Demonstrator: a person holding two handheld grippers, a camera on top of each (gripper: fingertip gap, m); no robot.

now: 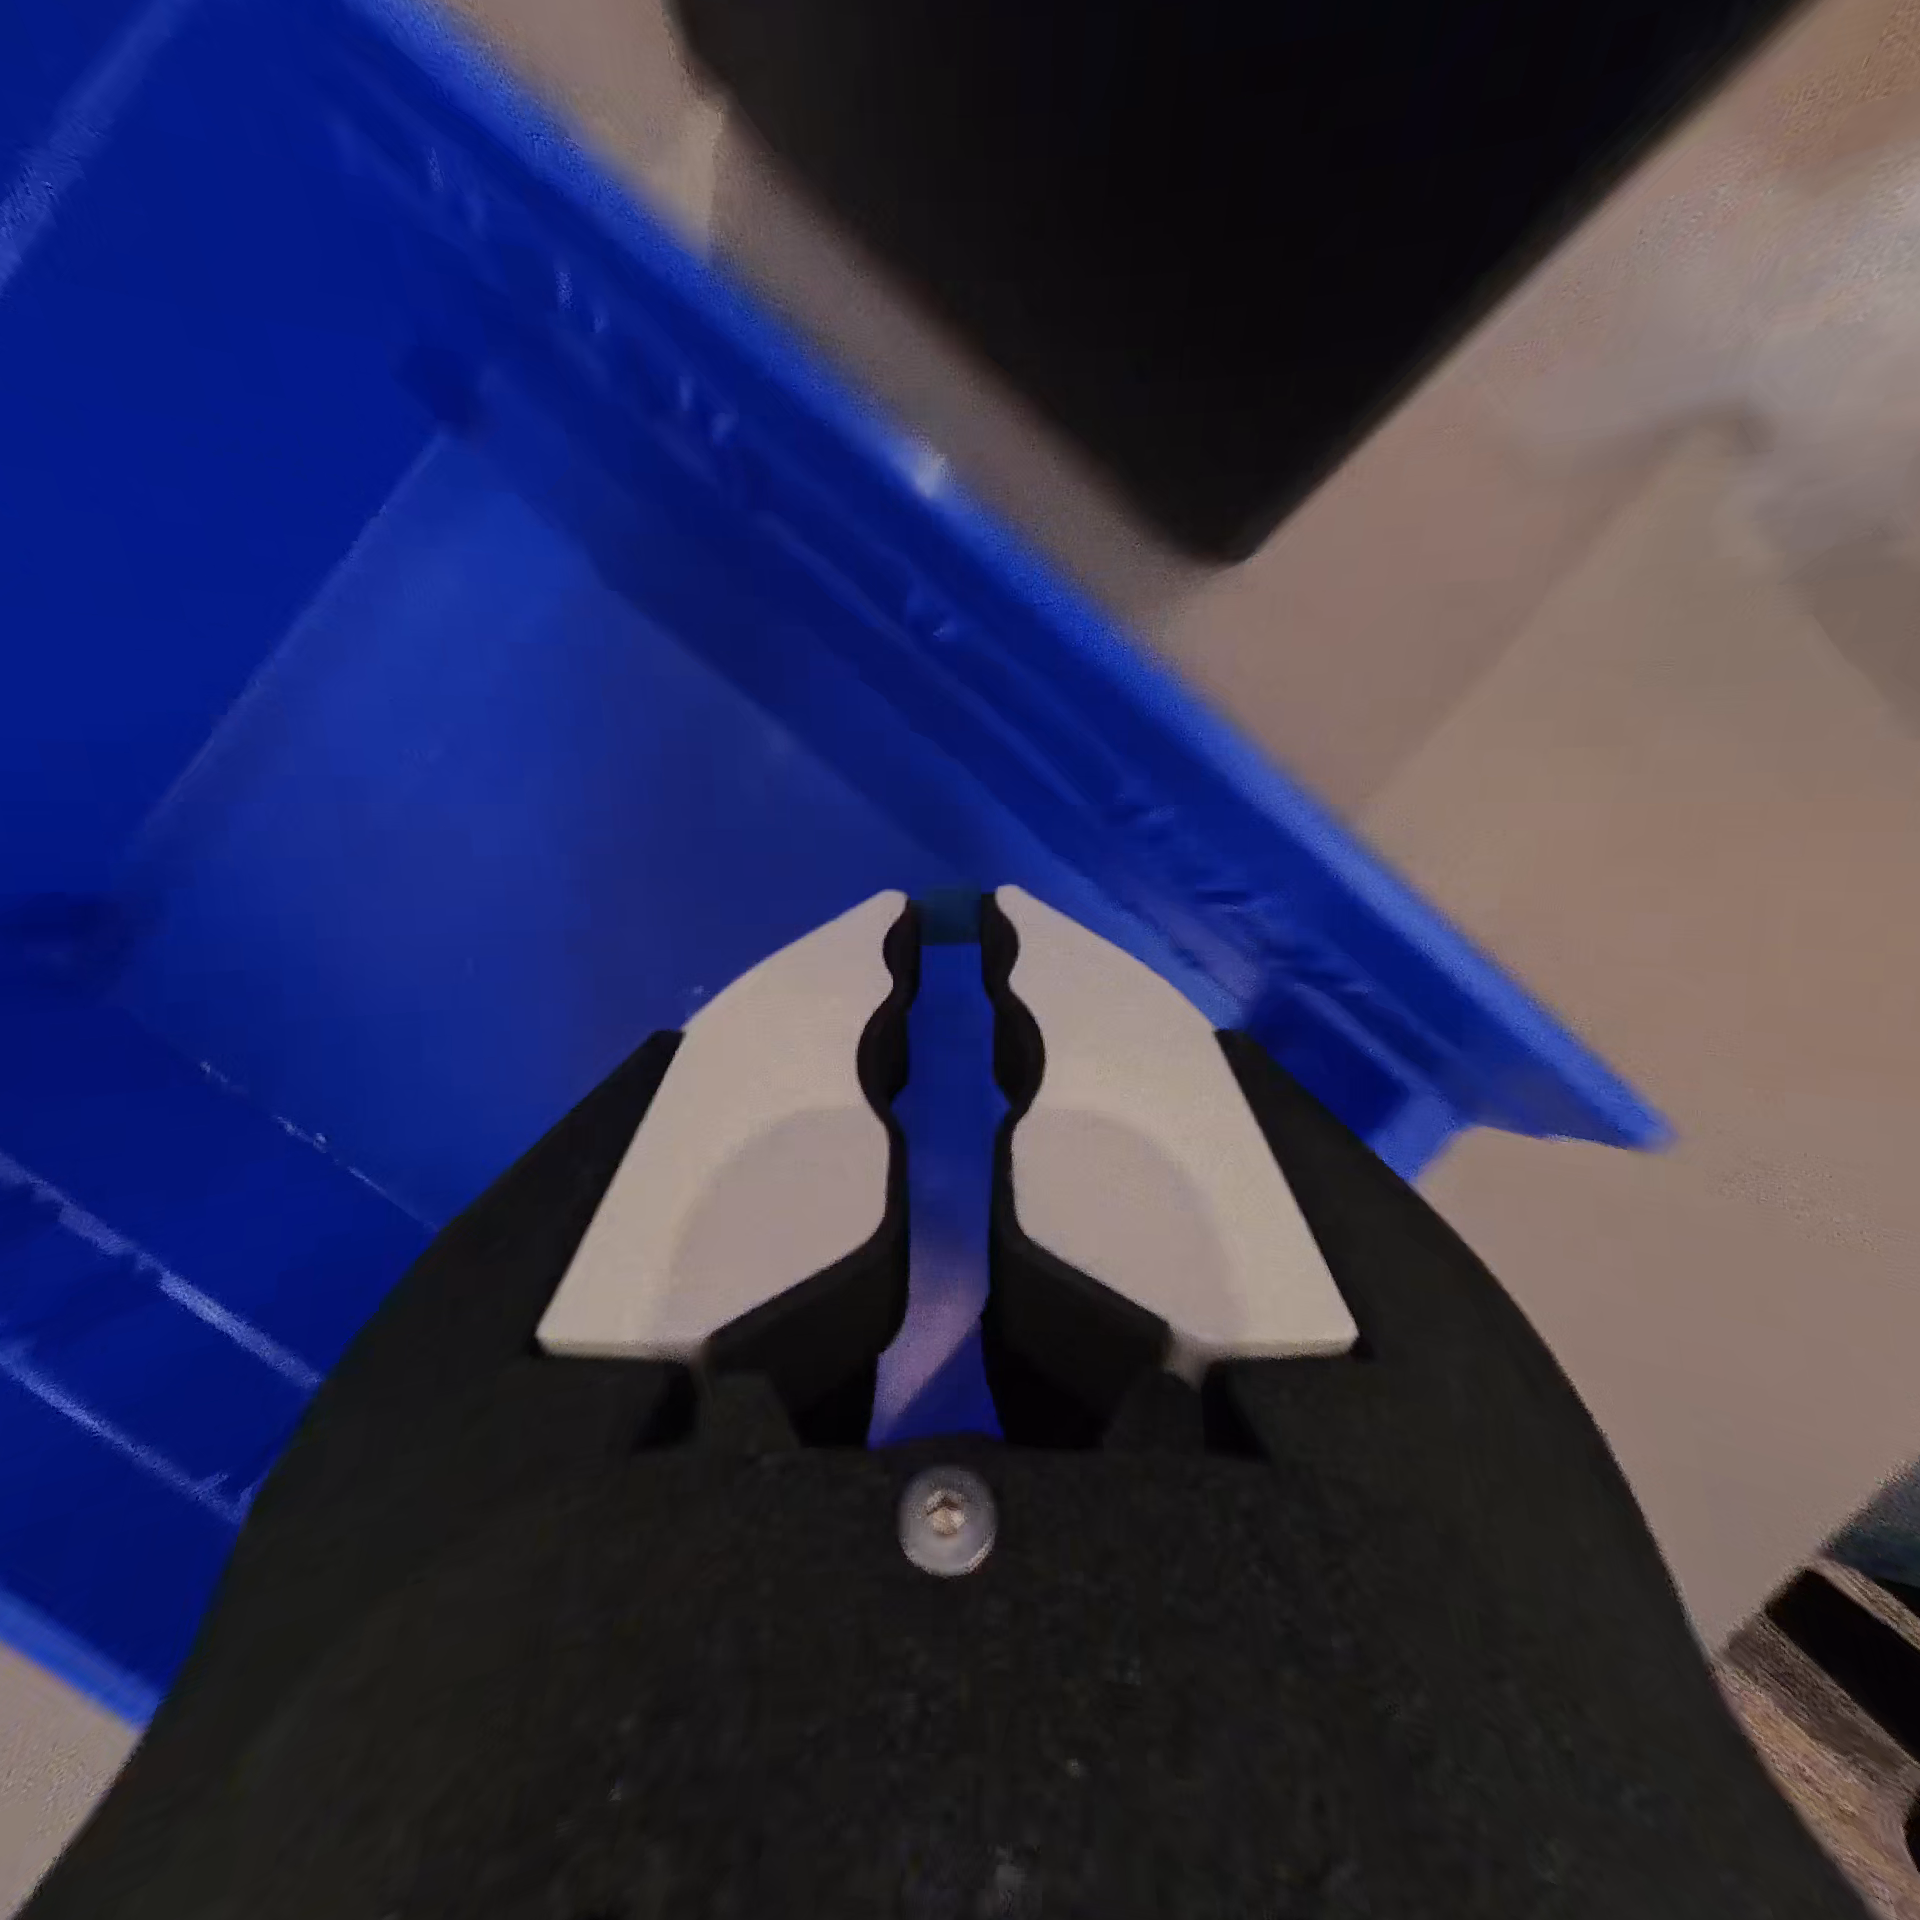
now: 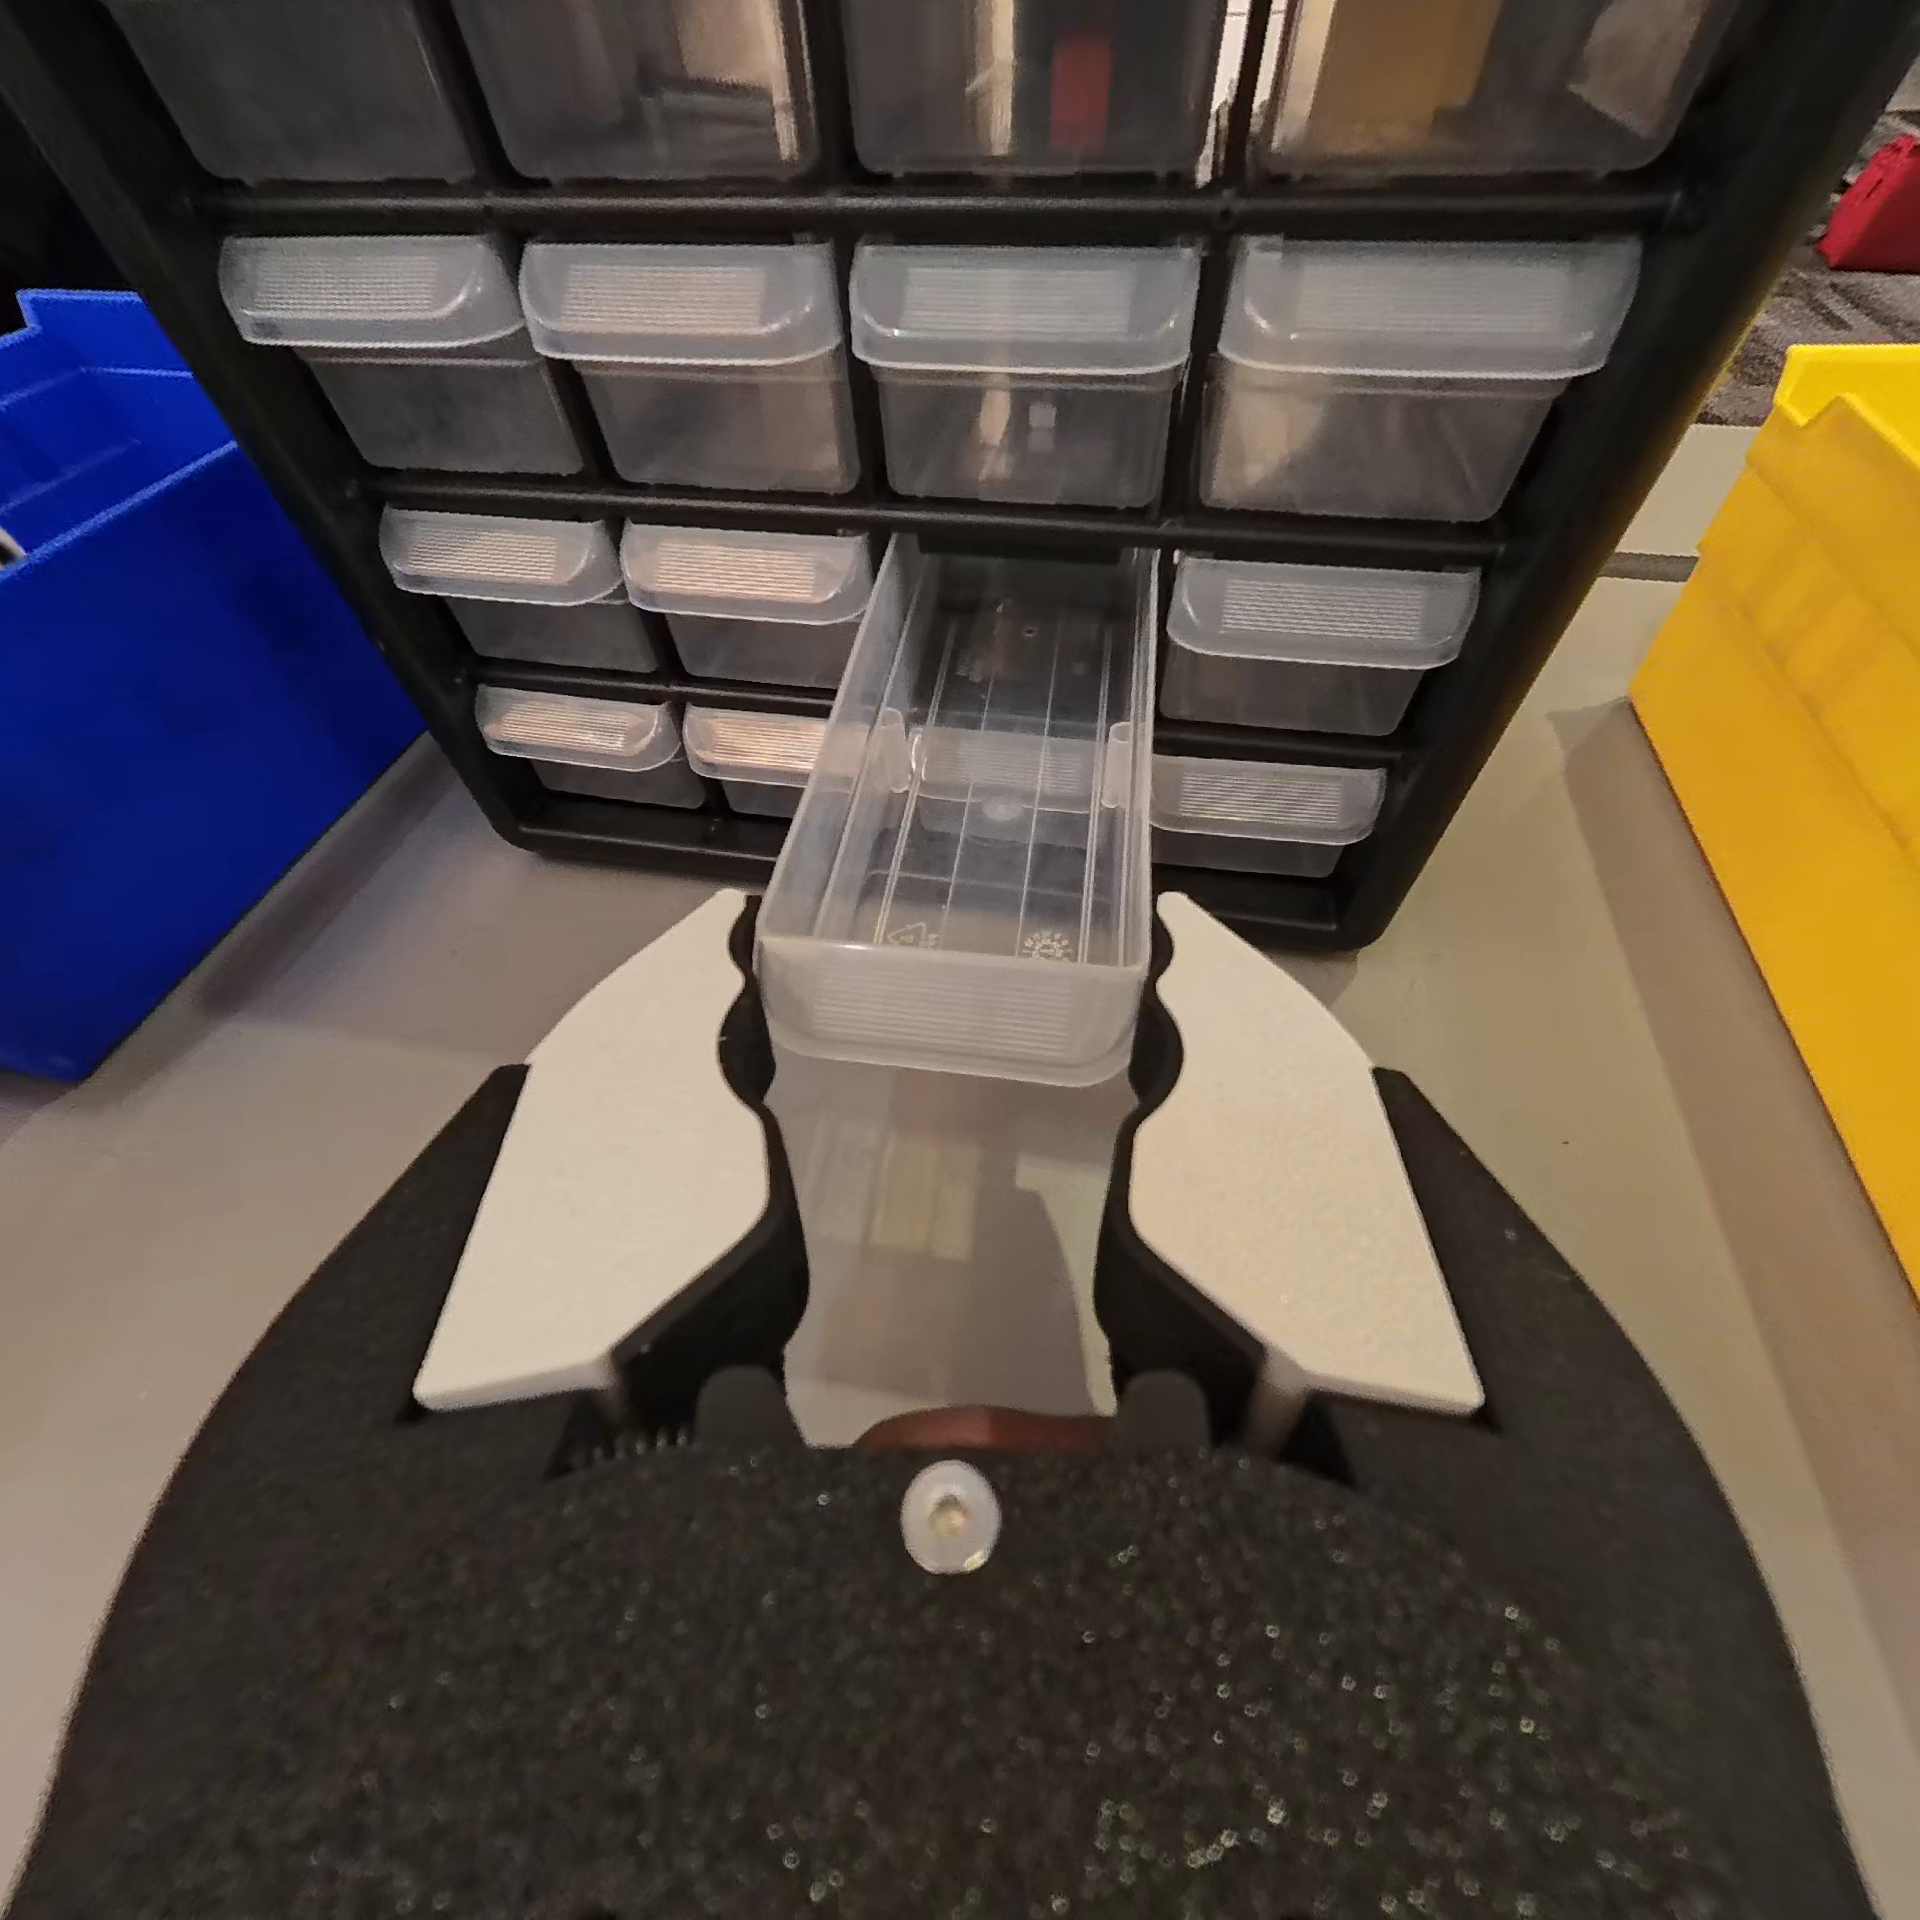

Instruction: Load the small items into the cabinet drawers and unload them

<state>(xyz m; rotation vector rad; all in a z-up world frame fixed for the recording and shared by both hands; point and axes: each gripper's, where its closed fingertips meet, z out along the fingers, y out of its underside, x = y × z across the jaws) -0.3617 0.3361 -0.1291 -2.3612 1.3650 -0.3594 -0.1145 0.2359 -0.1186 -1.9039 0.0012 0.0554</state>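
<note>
In the left wrist view, the left tool (image 1: pixel 951 914) hung over the blue bin (image 1: pixel 436 675), its fingers nearly together on a small blue item (image 1: pixel 949 920) pinched at the tips. The picture was blurred, and the cabinet showed only as a dark block at the far side.

In the right wrist view, the right tool (image 2: pixel 951 997) clamped the front of a clear drawer (image 2: pixel 966 831), drawn well out of the black cabinet (image 2: pixel 1455 831) and seemingly empty. A yellow bin (image 2: pixel 1808 727) stood on the desk (image 2: pixel 312 1039) at right, seen in this view only.

Loading seemed underway; next, the item likely needs carrying over the open drawer.
</note>
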